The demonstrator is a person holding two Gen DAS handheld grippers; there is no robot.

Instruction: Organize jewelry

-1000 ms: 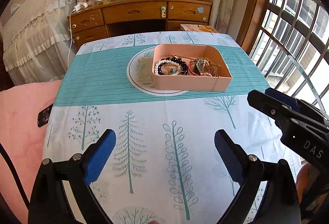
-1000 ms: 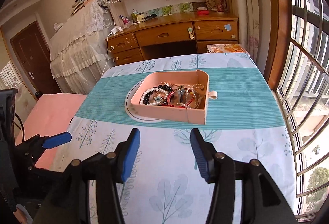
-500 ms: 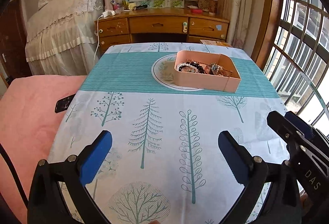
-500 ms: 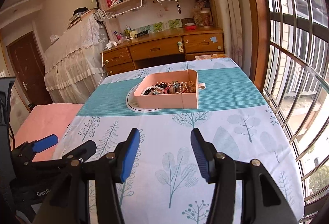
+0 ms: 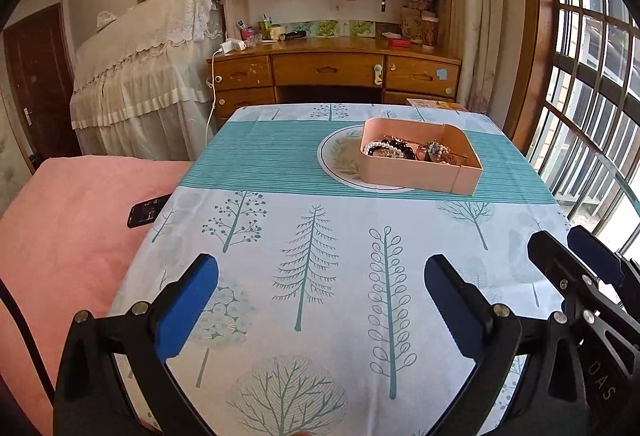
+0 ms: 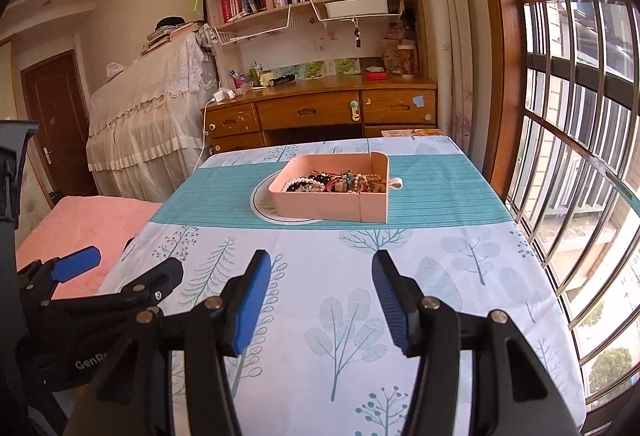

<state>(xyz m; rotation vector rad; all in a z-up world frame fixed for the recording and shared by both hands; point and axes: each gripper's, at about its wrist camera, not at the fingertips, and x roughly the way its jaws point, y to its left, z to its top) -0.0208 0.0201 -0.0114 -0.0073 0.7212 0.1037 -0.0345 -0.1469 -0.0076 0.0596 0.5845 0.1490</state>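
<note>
A pink bed with a black phone adjoins the bench, covered in a tree-print cloth. Left tongs and right tongs hover released, empty. The pink tray of jewelry sits far-side on a plate, near the barred window.

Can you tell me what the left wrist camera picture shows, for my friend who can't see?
A pink tray full of bead bracelets sits partly on a white plate, on a tree-print tablecloth. The left gripper is open and empty near the camera; the right gripper shows at the right edge.
</note>
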